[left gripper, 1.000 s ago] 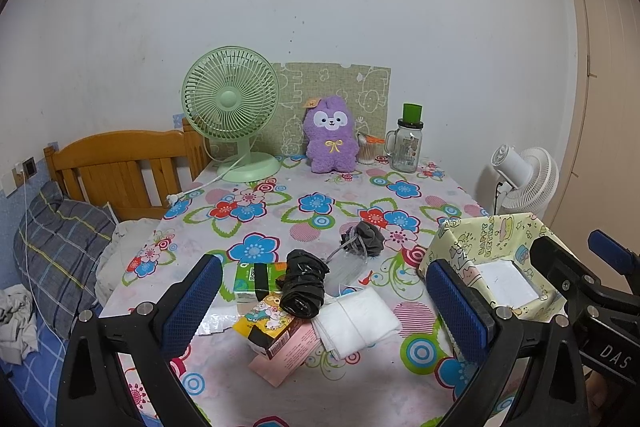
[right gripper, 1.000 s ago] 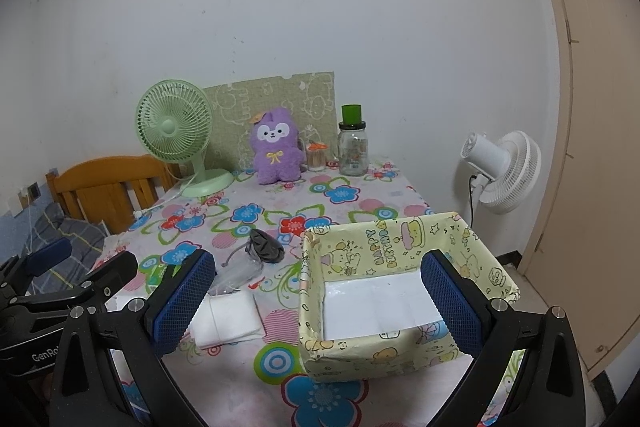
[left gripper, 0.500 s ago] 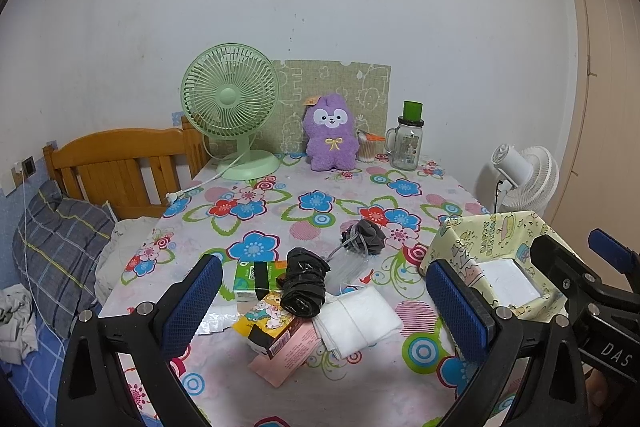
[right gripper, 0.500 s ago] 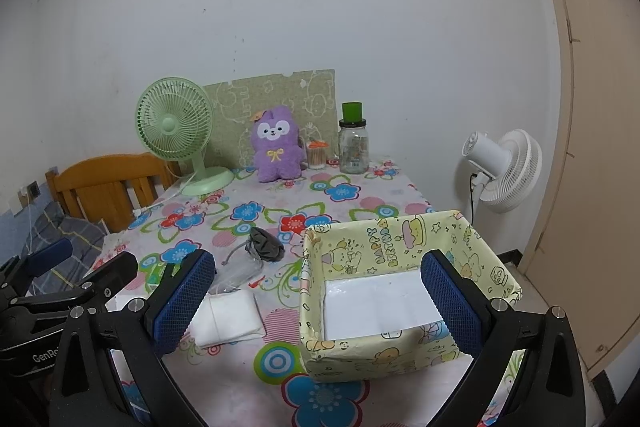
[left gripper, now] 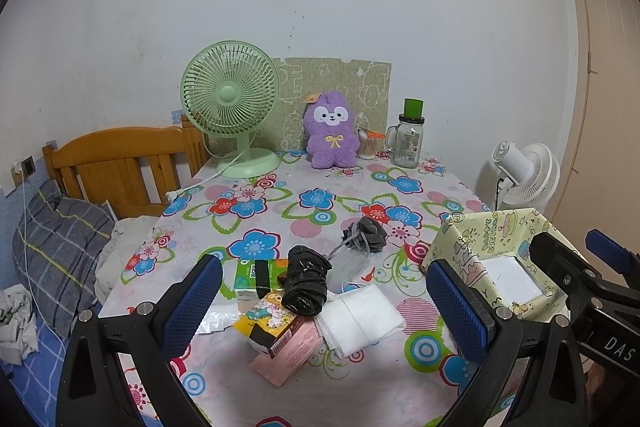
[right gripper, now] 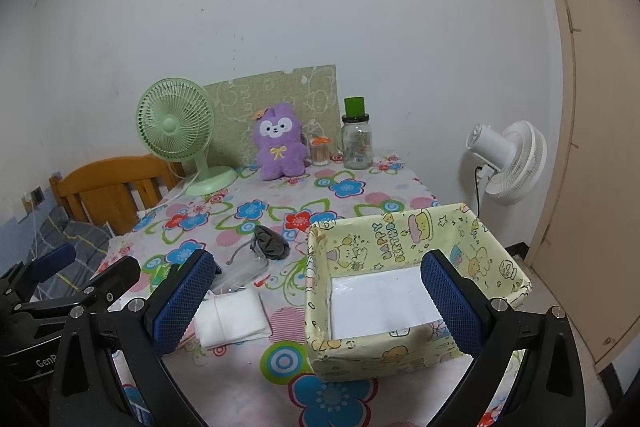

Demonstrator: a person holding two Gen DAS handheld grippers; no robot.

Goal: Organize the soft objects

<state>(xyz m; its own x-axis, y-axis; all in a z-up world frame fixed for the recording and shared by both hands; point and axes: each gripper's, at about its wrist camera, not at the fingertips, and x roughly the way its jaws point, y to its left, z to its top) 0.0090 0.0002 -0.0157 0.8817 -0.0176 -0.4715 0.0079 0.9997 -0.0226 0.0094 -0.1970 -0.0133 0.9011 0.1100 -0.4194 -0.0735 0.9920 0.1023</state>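
Nothing has been sorted yet, as far as I can judge. My left gripper (left gripper: 320, 311) hangs with its jaws wide apart and empty above the near end of the bench (left gripper: 280, 211), and my right gripper (right gripper: 320, 307) is equally spread and holds nothing. Just ahead of the left gripper lies the pile: a rolled black cloth (left gripper: 305, 279), a folded white cloth (left gripper: 360, 319) touching it, a green tissue pack (left gripper: 251, 277) and a small printed carton (left gripper: 276, 327). Slightly farther ahead sits a dark grey bundle (left gripper: 366, 234) beside clear plastic. The yellow patterned box (right gripper: 408, 343) stands directly under my right gripper, holding only a white liner. All the soft pieces are left to move into it.
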